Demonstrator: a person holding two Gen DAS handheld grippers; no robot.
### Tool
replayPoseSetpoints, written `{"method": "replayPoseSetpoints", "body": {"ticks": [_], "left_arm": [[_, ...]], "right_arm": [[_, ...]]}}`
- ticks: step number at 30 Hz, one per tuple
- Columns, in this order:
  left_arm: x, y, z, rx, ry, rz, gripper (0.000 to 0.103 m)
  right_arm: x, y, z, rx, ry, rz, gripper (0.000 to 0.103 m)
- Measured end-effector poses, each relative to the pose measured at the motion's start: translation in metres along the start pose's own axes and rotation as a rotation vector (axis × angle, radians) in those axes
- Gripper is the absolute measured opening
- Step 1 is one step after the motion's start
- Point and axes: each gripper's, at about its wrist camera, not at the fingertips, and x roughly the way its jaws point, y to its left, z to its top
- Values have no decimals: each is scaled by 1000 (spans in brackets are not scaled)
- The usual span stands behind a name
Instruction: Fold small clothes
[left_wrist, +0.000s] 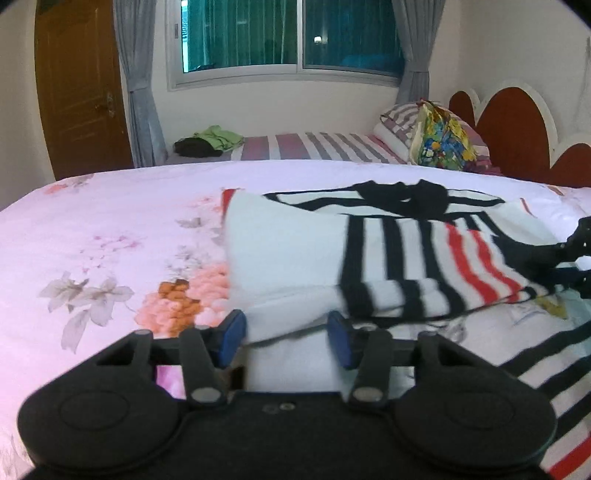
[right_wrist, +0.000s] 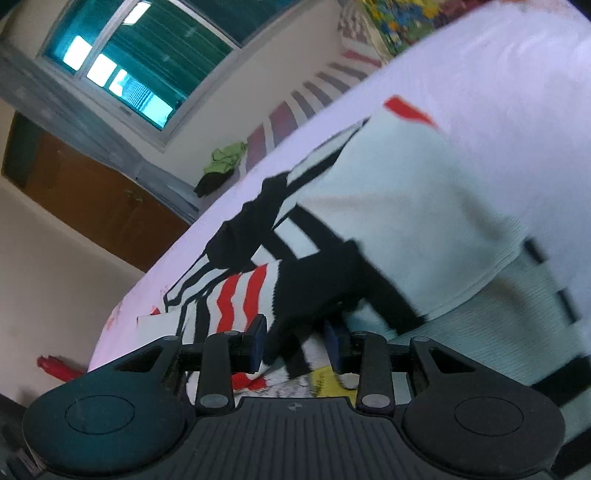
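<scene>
A white knit shirt with black and red stripes (left_wrist: 388, 251) lies partly folded on the floral bedsheet (left_wrist: 110, 229). My left gripper (left_wrist: 287, 341) stands at its near edge. The jaws are apart, and a thick white fold sits between the blue pads (left_wrist: 232, 338) without being clearly squeezed. My right gripper (right_wrist: 296, 343) has a bunch of the shirt's black fabric (right_wrist: 314, 288) filling the gap between its pads. In the left wrist view the right gripper (left_wrist: 578, 251) shows at the right edge, with the shirt's edge drawn up toward it.
More striped cloth (left_wrist: 554, 373) spreads at the near right. A second bed behind holds green and dark clothes (left_wrist: 218, 138) and a colourful pillow (left_wrist: 439, 136). The headboard (left_wrist: 513, 125) is at the far right, a wooden door (left_wrist: 81, 92) at the left. Something red (right_wrist: 55, 367) lies on the floor.
</scene>
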Motion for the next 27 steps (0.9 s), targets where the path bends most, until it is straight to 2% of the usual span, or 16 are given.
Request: {"method": "replayPoseSetpoints", "body": {"ticks": [2,5,8,11,12,13,18,21,27], "left_arm": [[11,5,-1,4,34,22,41],[8,14,-2,-24,22,-11,41],[12,15,-9,-5,42,-4,44],[12,23,-8,-46,31,-23,41],[14,24,-6,-53,31,-34,38],[15,25,-4,-57,34,-44,36],[20,32,-1,-104,50,-81,35],[22,31,-2,-87,64,-86,35],[15,35,-2,-63,89,-111,37]], "right_arm": [[5,0,0,21,-5,-27,34],[7,1,2,36,-17,-40,34],[11,2,3,51,-24,-54,34],[13,6,4,30,-33,-62,33],[13,8,5,6,-35,-68,13],[13,10,5,-10,-34,-76,6],[-6,33,2,-179,-128,-101,6],[-13,40,0,-266,-173,-99,6],[12,21,-8,-214,-51,-190,6]]}}
